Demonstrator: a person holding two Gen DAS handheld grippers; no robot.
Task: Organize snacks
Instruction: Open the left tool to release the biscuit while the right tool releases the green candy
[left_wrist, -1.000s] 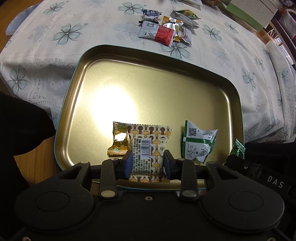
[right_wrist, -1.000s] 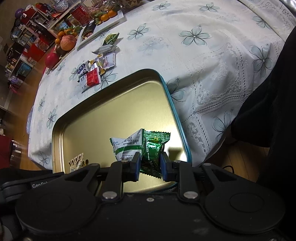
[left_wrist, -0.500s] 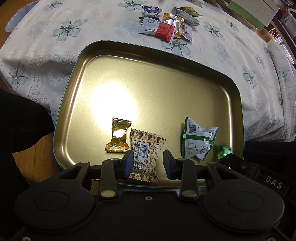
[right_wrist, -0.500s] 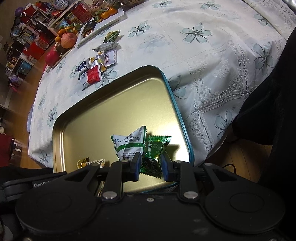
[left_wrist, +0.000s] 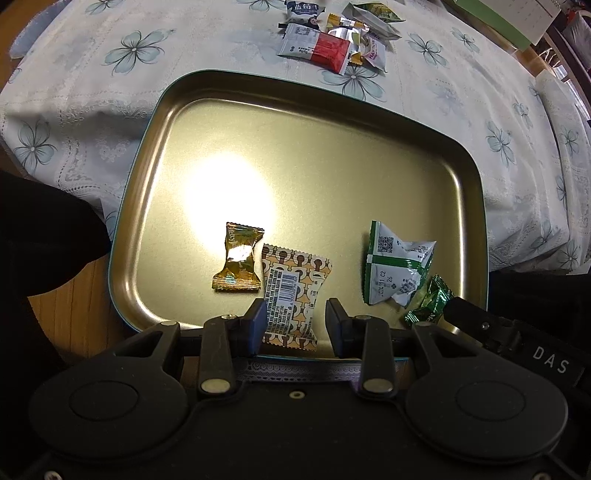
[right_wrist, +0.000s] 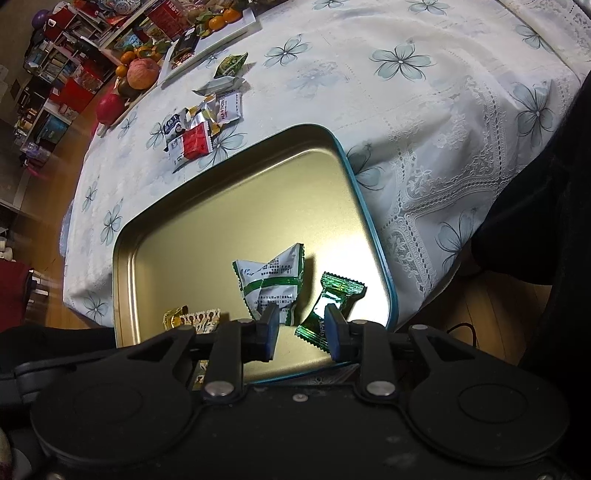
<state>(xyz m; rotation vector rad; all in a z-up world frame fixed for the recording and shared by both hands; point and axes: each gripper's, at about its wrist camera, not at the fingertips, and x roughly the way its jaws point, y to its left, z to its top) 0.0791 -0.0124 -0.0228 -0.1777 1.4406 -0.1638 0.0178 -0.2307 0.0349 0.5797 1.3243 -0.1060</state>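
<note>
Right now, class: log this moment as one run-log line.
left gripper: open over patterned packet | right gripper: just opening, green candy released | tray: four snacks

I'm in a home: below me a surface (right_wrist: 424, 110) under a lace-edged flowered cloth (right_wrist: 436, 192), fruit (right_wrist: 142, 74) on a tray at its far end, crowded shelves (right_wrist: 62, 55) beyond, and wooden floor (right_wrist: 40, 236).

Wooden floor (right_wrist: 48, 229), flowered tablecloth (right_wrist: 424, 92), seemingly cluttered shelves (right_wrist: 55, 66) behind.
</note>
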